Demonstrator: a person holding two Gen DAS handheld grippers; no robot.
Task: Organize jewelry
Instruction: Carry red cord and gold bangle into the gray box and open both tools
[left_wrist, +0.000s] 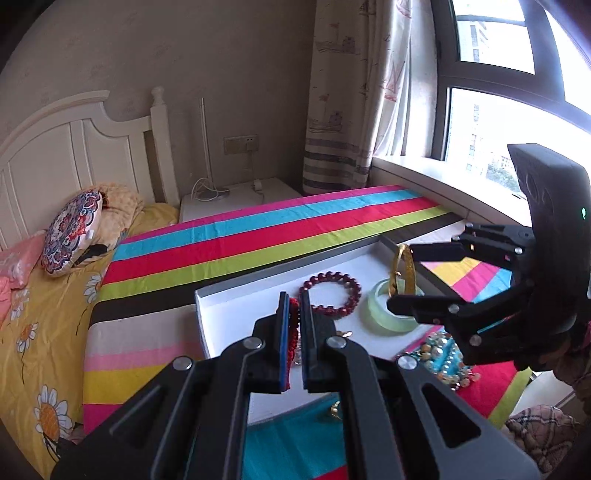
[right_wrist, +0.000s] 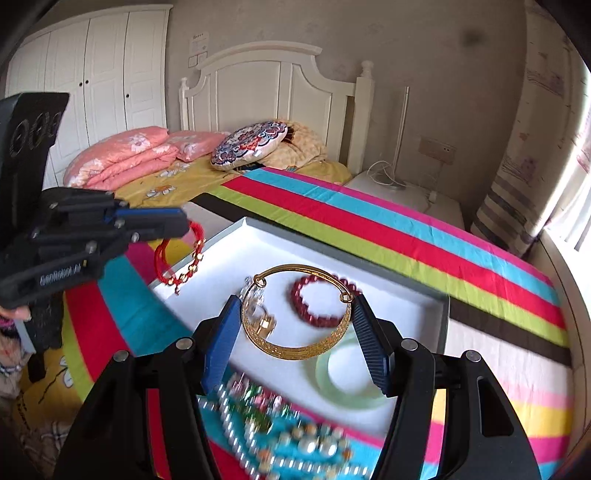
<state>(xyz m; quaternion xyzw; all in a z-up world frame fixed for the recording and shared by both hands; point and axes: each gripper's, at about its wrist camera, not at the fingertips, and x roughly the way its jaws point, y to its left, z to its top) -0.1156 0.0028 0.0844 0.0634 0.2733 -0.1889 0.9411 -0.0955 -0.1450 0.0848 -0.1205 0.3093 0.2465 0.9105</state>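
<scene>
My left gripper (left_wrist: 294, 301) is shut on a red cord bracelet with gold beads (left_wrist: 294, 325); in the right wrist view the bracelet (right_wrist: 184, 258) hangs from it over the near-left corner of the white tray (right_wrist: 236, 254). My right gripper (right_wrist: 295, 306) holds a gold bangle (right_wrist: 295, 350) between its blue pads, above the tray; in the left wrist view the bangle (left_wrist: 404, 269) stands over a pale green jade bangle (left_wrist: 391, 314). A dark red bead bracelet (left_wrist: 330, 295) lies in the tray.
A heap of pearl and bead jewelry (right_wrist: 280, 435) lies on the striped cloth (left_wrist: 258, 236) in front of the tray. A gold ring (left_wrist: 334, 410) lies near the tray's front edge. Bed with pillows (right_wrist: 122, 155) to the left, window sill (left_wrist: 424, 173) to the right.
</scene>
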